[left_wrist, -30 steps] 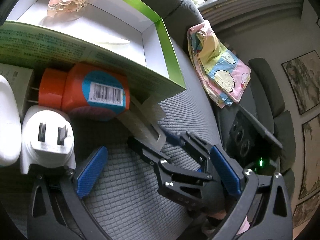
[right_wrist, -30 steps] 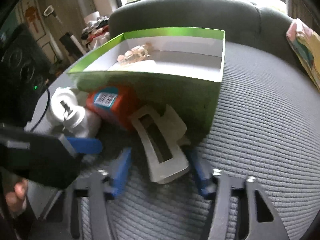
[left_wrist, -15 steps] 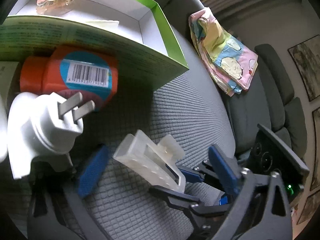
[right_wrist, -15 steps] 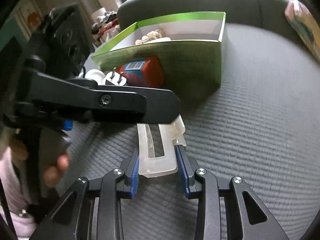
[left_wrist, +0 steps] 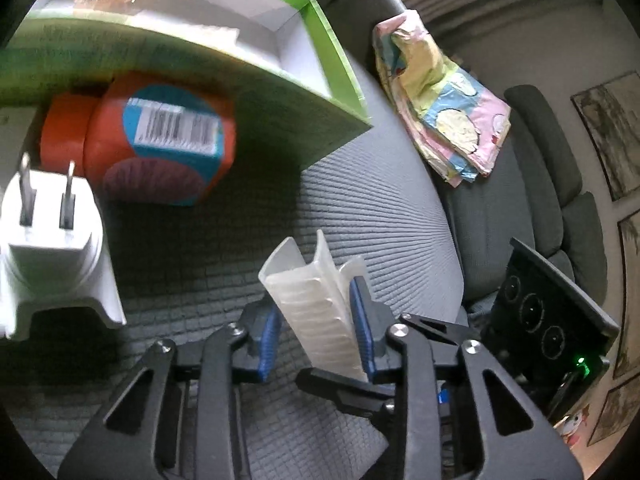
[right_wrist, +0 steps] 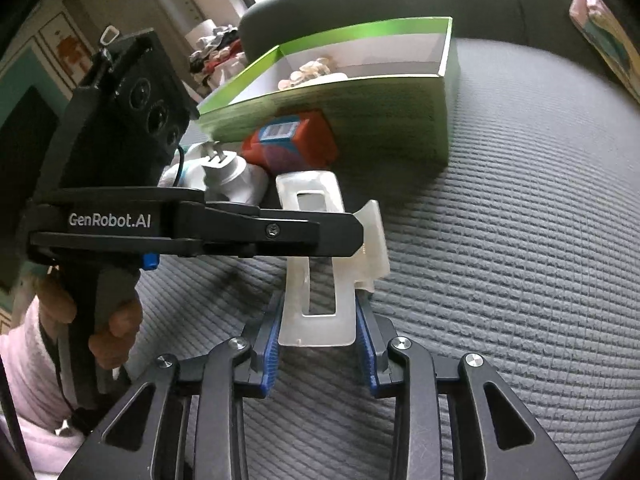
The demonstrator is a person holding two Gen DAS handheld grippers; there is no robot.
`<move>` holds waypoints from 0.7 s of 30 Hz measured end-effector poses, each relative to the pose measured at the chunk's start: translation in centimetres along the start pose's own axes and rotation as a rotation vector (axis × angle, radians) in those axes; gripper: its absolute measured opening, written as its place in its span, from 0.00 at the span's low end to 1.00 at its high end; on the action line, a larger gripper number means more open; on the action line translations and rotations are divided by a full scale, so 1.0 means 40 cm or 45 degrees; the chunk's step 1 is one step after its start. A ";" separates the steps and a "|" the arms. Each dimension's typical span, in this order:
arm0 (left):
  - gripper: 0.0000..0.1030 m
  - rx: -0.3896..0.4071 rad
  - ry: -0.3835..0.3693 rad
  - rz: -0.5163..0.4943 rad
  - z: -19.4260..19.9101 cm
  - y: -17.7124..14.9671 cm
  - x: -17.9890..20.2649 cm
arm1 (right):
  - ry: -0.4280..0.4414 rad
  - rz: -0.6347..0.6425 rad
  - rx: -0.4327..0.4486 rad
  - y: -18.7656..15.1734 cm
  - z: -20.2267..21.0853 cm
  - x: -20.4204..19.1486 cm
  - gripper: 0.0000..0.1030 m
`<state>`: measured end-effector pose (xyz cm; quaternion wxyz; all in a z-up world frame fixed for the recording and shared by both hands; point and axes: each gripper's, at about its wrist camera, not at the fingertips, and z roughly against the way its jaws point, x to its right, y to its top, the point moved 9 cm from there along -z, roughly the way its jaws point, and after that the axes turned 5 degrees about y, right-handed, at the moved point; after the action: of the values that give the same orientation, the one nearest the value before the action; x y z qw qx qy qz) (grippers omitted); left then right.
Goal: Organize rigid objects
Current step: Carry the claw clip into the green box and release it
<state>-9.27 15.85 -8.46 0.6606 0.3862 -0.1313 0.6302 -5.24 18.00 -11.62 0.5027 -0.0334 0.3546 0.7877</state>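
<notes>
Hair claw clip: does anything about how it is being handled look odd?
Yes. Both grippers close on the translucent hair claw clip at once: the right gripper on its end, the left gripper across its middle.

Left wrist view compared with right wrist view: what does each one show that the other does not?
Only the left wrist view shows the framed pictures on the wall. Only the right wrist view shows the person's hand holding the left gripper. Both show the translucent hair clip gripped by both grippers, the green box, the orange bottle and the white plug.
</notes>
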 end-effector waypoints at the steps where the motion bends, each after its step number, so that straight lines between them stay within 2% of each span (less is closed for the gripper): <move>1: 0.29 0.007 0.003 -0.016 0.005 0.001 0.006 | -0.001 0.006 0.004 0.002 0.002 -0.004 0.33; 10: 0.29 0.160 -0.035 -0.119 0.089 0.052 0.051 | -0.025 0.098 0.156 0.078 0.058 -0.047 0.33; 16: 0.29 0.283 -0.030 -0.189 0.152 0.144 0.083 | -0.045 0.177 0.266 0.204 0.080 -0.076 0.33; 21: 0.29 0.354 -0.003 -0.224 0.177 0.230 0.078 | -0.077 0.216 0.298 0.293 0.078 -0.078 0.33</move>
<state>-15.11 12.49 1.51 0.6532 0.4847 -0.0093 0.5816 -12.32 14.63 -1.85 0.4455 0.0793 0.4301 0.7812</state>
